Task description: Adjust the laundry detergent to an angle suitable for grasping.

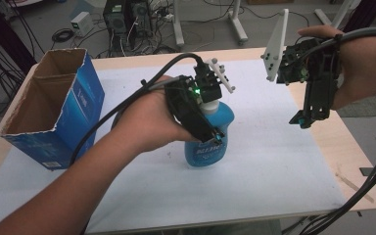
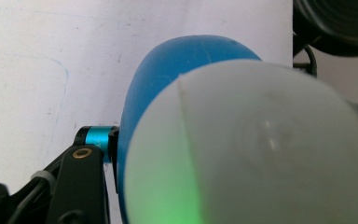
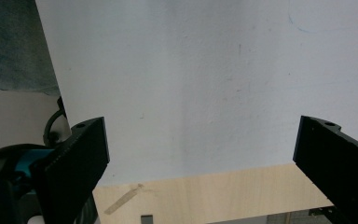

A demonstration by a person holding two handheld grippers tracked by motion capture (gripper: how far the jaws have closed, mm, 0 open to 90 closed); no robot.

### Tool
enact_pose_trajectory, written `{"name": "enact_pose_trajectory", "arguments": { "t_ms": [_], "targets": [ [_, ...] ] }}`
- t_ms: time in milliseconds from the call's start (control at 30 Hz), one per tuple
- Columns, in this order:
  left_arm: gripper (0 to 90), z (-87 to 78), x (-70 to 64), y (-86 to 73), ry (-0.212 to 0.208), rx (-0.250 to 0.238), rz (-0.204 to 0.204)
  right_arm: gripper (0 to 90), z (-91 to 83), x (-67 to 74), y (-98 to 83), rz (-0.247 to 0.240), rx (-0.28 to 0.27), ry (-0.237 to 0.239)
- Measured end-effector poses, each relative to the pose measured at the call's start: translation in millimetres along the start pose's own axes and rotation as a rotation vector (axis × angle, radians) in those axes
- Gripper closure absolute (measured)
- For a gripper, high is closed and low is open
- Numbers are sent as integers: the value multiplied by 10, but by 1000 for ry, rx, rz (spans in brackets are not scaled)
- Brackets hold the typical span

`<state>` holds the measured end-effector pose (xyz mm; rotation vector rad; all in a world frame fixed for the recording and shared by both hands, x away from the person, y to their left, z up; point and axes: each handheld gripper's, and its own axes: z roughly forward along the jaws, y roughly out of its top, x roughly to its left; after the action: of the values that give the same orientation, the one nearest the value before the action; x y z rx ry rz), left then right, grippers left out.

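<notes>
Blue bottle (image 1: 210,139) clamped in left tool (image 1: 210,132); right tool (image 1: 303,120) spread empty, open carton (image 1: 54,105) alongside.

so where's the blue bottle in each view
High view: the bottle stands mid-table on the white sheet, with the left gripper closed around it from above.
Left gripper view: it takes up the centre and right, the white cap in front and the blue body behind.
Right gripper view: not in it.
Shared landmark: the white sheet.

Glossy blue plastic bottle (image 1: 210,142); worn cardboard box (image 1: 54,107).
</notes>
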<state>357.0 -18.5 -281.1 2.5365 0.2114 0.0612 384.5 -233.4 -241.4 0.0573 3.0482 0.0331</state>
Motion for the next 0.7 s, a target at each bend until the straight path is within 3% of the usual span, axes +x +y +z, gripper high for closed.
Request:
{"name": "enact_pose_trajectory", "arguments": {
  "t_ms": [33,100,233,300,367,700],
  "targets": [
    [408,0,0,0,0,0,0,24,0,0,5,1,-1,2],
    [408,-102,65,-48,-25,3,37,24,4,0,23,3,0,1],
    [408,-201,138,-119,-65,-16,56,24,8,8,47,-1,8,3],
    [408,-201,138,-119,-65,-16,56,24,9,10,52,0,8,4],
    [409,-276,190,-195,-109,-20,105,24,9,10,66,-4,10,3],
    [409,-412,246,-351,-177,-1,197,24,17,15,107,-7,15,0]
  ]
}}
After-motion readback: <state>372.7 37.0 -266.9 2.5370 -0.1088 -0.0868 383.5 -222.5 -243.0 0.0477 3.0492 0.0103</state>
